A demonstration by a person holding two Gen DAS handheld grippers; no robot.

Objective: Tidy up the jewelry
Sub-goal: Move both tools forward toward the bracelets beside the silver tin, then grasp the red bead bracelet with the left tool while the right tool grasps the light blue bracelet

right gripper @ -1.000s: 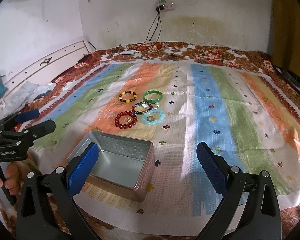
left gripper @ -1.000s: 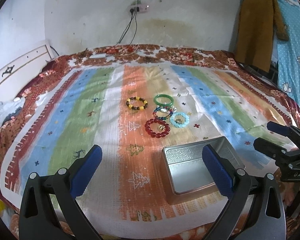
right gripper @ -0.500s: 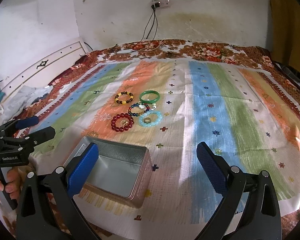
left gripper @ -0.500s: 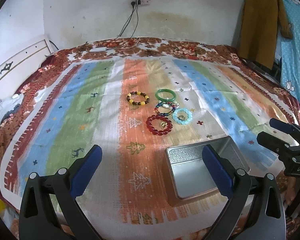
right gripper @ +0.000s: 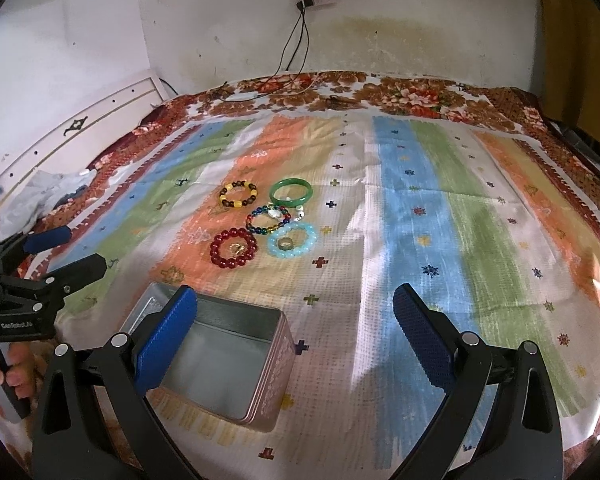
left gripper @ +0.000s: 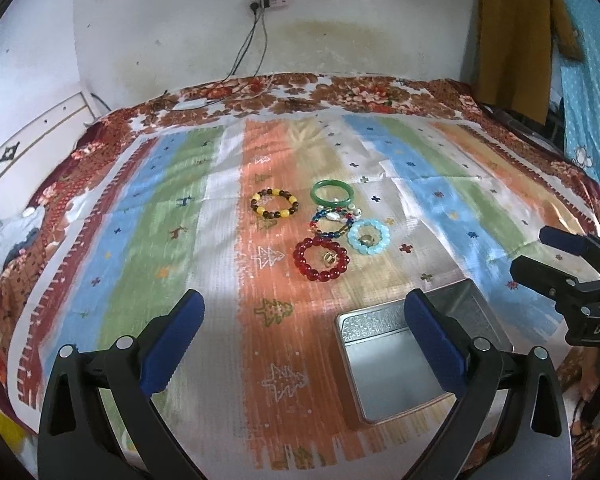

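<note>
Several bracelets lie grouped on the striped cloth: a yellow-brown bead bracelet (left gripper: 275, 202), a green bangle (left gripper: 333, 193), a multicoloured bead bracelet (left gripper: 332, 222), a light blue bead bracelet (left gripper: 369, 236) with a ring inside, and a red bead bracelet (left gripper: 321, 259) with a small gold piece inside. An open, empty metal tin (left gripper: 400, 354) stands nearer, also in the right wrist view (right gripper: 220, 356). My left gripper (left gripper: 304, 328) is open and empty, short of the bracelets. My right gripper (right gripper: 296, 328) is open and empty, its left finger over the tin.
The striped cloth (left gripper: 160, 220) covers a floral bedspread (left gripper: 360, 94). A white headboard (right gripper: 80, 128) stands at the left, a wall with a power strip and cables (left gripper: 268, 0) behind, and hanging clothes (left gripper: 512, 32) at the right.
Both grippers have moved slightly forward and tilted, so the bracelets and tin sit lower in view. Both stay open and empty.
</note>
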